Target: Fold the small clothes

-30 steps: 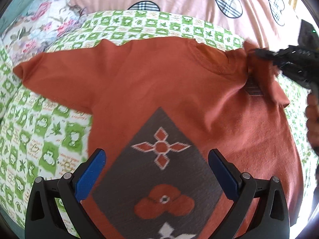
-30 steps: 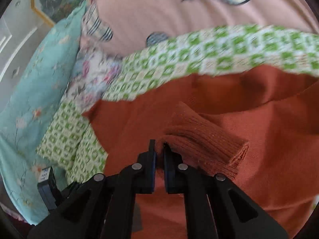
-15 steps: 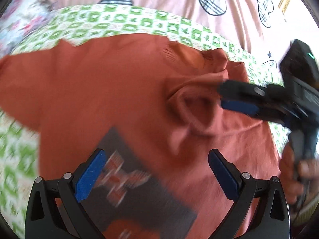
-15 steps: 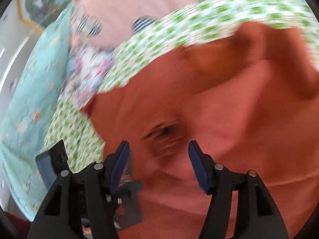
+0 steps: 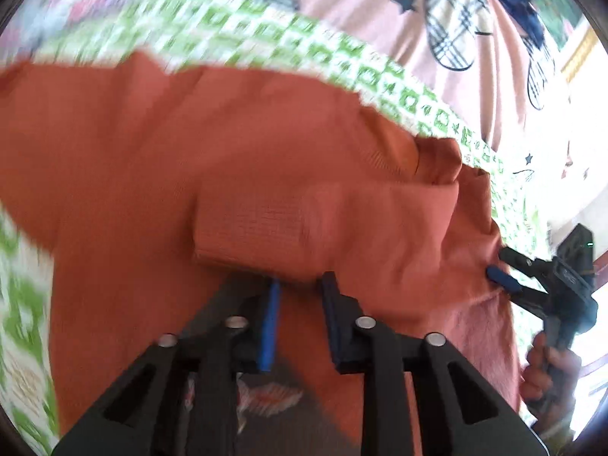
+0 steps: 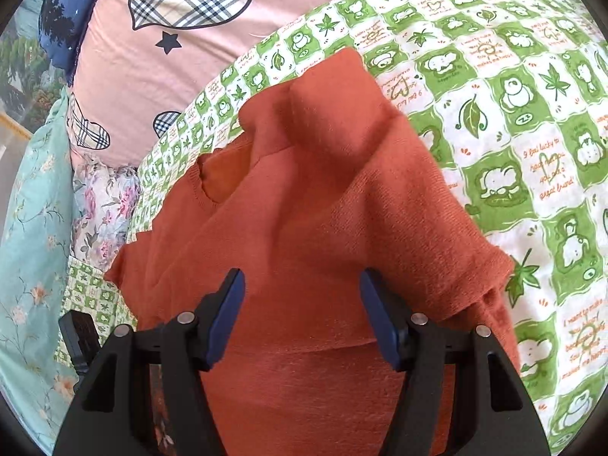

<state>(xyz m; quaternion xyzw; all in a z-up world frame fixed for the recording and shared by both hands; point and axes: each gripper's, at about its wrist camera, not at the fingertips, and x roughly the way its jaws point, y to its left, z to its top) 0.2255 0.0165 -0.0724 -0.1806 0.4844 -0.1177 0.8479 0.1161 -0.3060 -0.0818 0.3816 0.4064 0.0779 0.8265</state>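
Now half closed around nothing: left gripper [image 5: 298,285]. Wide open: right gripper [image 6: 300,285], off sleeve [image 5: 266,228]. Blurry: orange sweater [image 6: 323,228], left side.

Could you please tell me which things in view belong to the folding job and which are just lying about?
Part of the job:
orange sweater
left gripper
right gripper

Just lying about:
green checked sheet
pink quilt
floral pillow

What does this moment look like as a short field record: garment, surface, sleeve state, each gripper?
garment: rust-orange sweater, lying flat
surface: green-and-white checked sheet
right sleeve: folded in across the chest
left gripper: jaws narrowed but gapped, at the folded sleeve's edge; grip unclear
right gripper: open, over the sweater
behind: pink bedding with plaid hearts
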